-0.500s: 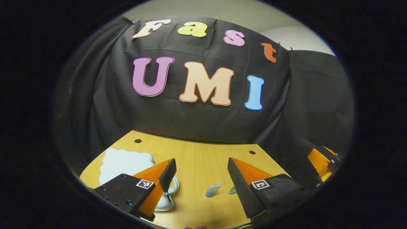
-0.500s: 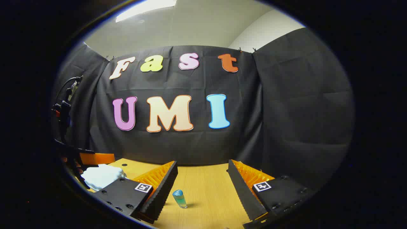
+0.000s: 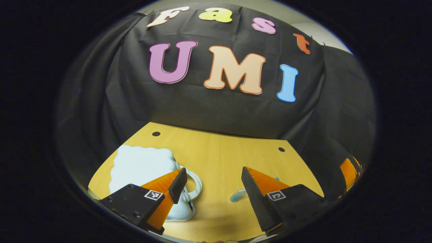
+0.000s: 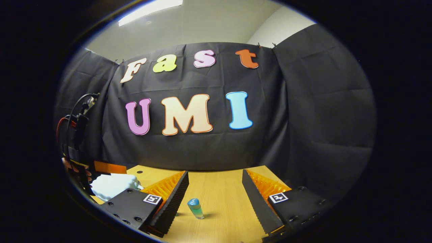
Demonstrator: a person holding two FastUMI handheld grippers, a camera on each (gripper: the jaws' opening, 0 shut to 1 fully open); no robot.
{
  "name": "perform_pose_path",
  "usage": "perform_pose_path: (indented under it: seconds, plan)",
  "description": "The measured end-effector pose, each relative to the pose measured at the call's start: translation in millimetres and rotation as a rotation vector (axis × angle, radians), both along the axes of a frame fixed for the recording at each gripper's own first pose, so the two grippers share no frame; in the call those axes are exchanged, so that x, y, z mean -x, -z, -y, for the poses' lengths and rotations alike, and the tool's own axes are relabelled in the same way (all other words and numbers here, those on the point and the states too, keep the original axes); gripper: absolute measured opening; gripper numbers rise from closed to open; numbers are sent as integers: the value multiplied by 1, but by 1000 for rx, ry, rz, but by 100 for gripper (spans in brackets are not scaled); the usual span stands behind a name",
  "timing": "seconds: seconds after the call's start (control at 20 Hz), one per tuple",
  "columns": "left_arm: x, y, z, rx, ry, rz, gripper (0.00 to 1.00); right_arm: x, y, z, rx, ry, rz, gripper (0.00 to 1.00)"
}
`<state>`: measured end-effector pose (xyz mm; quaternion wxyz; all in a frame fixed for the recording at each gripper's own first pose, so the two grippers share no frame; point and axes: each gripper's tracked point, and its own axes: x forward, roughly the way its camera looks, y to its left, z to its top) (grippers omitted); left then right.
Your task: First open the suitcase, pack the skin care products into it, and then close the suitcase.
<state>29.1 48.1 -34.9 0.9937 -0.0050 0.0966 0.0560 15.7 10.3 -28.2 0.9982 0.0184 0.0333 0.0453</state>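
Left gripper view showed the left hand-held gripper (image 3: 212, 184) nearest, its fingers spread wide apart and holding nothing, above a yellow wooden surface (image 3: 219, 148). Just beyond its left finger lay a small white cloud-shaped suitcase with a looped handle (image 3: 141, 167), apparently closed. A small blue-green skin care tube (image 3: 237, 195) lay beside the right finger. Right gripper view showed the right hand-held gripper (image 4: 215, 189), likewise apart and empty, with a small blue-capped green skin care bottle (image 4: 195, 208) standing upright on the surface between its fingers. Farther off to its left sat the suitcase. Judging by this, opening remained undone; next, the left gripper would need to reach the suitcase's edge.
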Motion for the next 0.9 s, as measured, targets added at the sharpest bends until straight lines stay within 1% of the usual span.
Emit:
perform_pose_path:
  seconds: [0.15,0.3,0.4,0.5,0.6,0.65,0.85,0.9]
  plan:
    - [-19,21,-20,36,-25,-105,95,0,10,3,12,-6,-20,99]
    - [-35,51,-31,98,-35,-262,95,0,21,8,20,-1,-47,99]
    - [-47,69,-35,150,-28,-354,95,0,27,15,15,9,-62,99]
    - [-59,85,-37,212,-40,-424,95,1,33,24,10,28,-81,99]
    - [-72,97,-44,231,-66,-485,99,2,40,32,-1,43,-105,100]
    - [-78,102,-48,233,-78,-513,95,2,42,36,-8,52,-115,99]
    - [-92,117,-57,254,-114,-609,93,1,48,53,-26,98,-139,98]
    - [-96,124,-59,255,-121,-631,87,1,47,57,-32,107,-138,98]
